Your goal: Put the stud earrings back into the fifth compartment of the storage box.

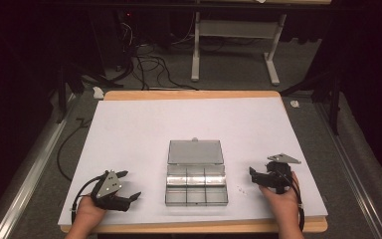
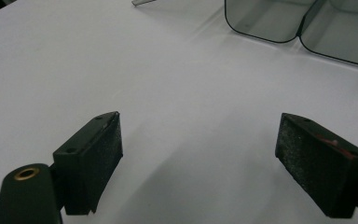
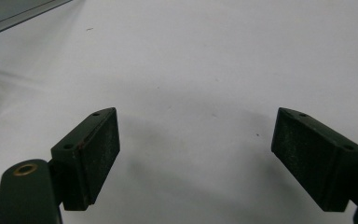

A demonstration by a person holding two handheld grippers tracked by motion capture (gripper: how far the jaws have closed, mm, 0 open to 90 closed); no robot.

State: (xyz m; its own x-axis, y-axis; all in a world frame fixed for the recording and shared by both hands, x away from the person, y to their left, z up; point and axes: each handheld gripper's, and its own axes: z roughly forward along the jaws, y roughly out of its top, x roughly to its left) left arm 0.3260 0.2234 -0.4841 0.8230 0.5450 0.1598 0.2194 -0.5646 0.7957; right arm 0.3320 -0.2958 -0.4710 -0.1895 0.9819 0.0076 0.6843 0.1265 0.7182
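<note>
Wooden-edged tabletop (image 1: pixel 189 94) under a white sheet (image 1: pixel 144 129), with a clear compartment box (image 1: pixel 196 186) lying open near the front middle, lid (image 1: pixel 195 152) flat behind it. Beyond, on grey carpet (image 1: pixel 229 69), tangled black cables (image 1: pixel 149 64) and white table legs (image 1: pixel 195 50). Small white scrap (image 1: pixel 294 103) off the right corner.

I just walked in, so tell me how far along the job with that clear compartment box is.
Done: the clear compartment box sits mid-table with its lid open. In hand: nothing; the left tongs and right tongs are open on either side. Left: everything else; some tiny bits lie beside the box.
</note>
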